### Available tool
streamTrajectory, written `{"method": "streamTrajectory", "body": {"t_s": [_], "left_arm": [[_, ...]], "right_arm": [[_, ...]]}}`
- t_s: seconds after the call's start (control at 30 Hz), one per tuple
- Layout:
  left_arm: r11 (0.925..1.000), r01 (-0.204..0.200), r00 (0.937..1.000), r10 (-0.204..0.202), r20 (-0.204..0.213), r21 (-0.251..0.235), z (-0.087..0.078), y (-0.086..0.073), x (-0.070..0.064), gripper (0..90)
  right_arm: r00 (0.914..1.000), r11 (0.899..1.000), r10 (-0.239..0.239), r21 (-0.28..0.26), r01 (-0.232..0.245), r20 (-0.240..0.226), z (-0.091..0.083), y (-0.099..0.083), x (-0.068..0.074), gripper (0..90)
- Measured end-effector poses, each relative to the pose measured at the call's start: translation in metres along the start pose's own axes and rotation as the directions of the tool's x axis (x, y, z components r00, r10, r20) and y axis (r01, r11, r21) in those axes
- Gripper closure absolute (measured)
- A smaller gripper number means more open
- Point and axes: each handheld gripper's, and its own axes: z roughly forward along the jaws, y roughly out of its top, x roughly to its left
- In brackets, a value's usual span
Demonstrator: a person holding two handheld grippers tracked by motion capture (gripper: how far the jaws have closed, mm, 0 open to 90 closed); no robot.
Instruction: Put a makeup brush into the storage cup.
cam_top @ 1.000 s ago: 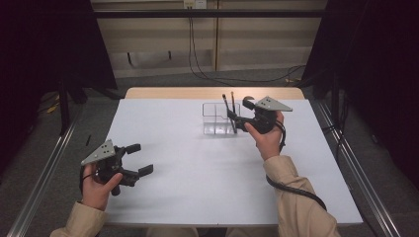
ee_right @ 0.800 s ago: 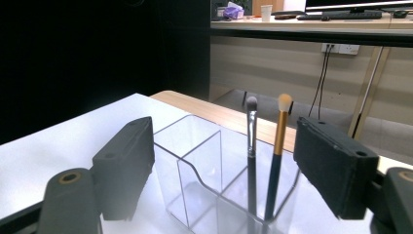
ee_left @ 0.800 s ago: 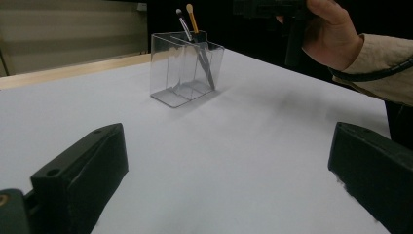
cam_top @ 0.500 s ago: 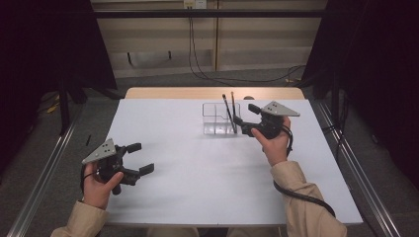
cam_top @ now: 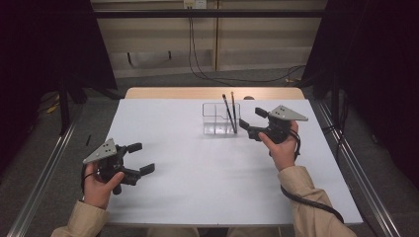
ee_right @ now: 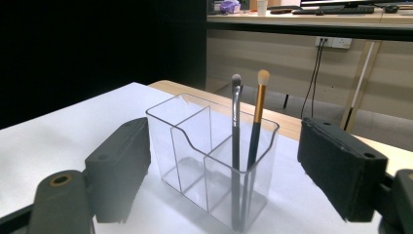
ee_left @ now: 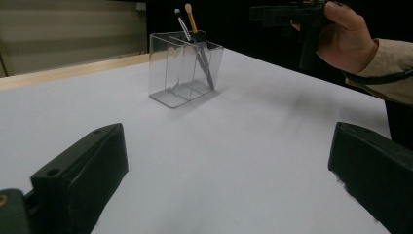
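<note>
Right gripper view has my right tool (ee_right: pixel 229 175) wide open, empty, facing the holder (ee_right: pixel 209 161) at 12 o'clock. Nudging forward, I could tip it and spill both brushes (ee_right: pixel 246 141). Left tool (cam_top: pixel 136 159) also gapes, empty.

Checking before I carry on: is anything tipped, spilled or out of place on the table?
Nothing stands out. The clear organizer stands upright, and both brushes lean inside the same end compartment. Both grippers are open, the right gripper just beside the organizer.

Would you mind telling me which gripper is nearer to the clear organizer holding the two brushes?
Right. The right gripper sits open just beside the clear organizer, on the side where the two brushes stand. The left gripper is open, far off near the table's front-left edge.
</note>
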Motion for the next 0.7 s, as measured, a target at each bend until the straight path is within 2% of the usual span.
{"method": "streamTrajectory", "body": {"t_s": [0.2,0.7], "left_arm": [[1.0,-0.003,1.0,0.003,-0.001,0.001,0.0,0.0,0.0,0.8],[1.0,-0.005,1.0,0.005,-0.006,-0.003,0.0,0.001,-0.001,0.8]], "right_arm": [[1.0,1.0,-0.002,-0.015,0.002,-0.001,-0.009,-0.001,-0.001,19.3],[0.9999,1.0,-0.015,-0.011,0.015,0.005,-0.03,-0.007,-0.005,18.3]]}}
